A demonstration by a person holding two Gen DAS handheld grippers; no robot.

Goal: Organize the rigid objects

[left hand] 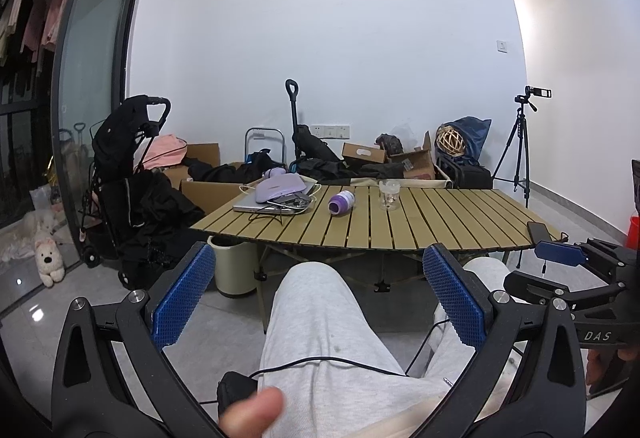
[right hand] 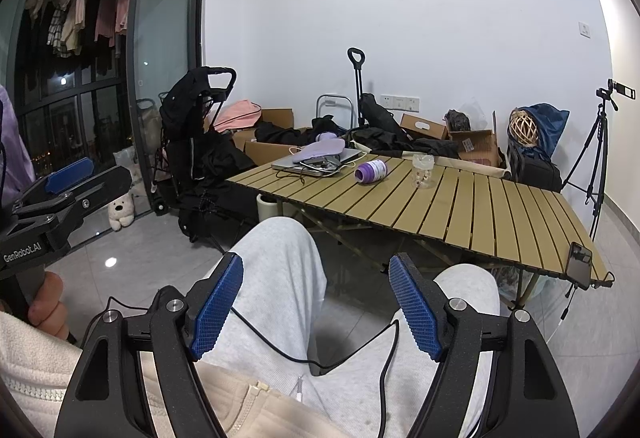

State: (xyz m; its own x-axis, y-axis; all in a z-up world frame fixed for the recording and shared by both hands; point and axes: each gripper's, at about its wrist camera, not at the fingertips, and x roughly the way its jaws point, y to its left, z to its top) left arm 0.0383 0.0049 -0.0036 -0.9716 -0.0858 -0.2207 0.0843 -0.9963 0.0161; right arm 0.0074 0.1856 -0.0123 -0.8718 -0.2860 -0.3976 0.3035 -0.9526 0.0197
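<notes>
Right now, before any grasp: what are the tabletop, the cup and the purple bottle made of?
Tabletop: parallel slats, matte tan; could be wood or coated metal.
Cup: clear, see-through walls, so glass or clear plastic.
Purple bottle: opaque, smooth with a soft sheen, white label; likely plastic, lying on its side.

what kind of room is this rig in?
Most likely a spare or storage room in a flat, not a lab. A folding slatted camp table serves as the worktop, cardboard boxes and a stroller line the wall, and laundry hangs on the glazed balcony.
</notes>
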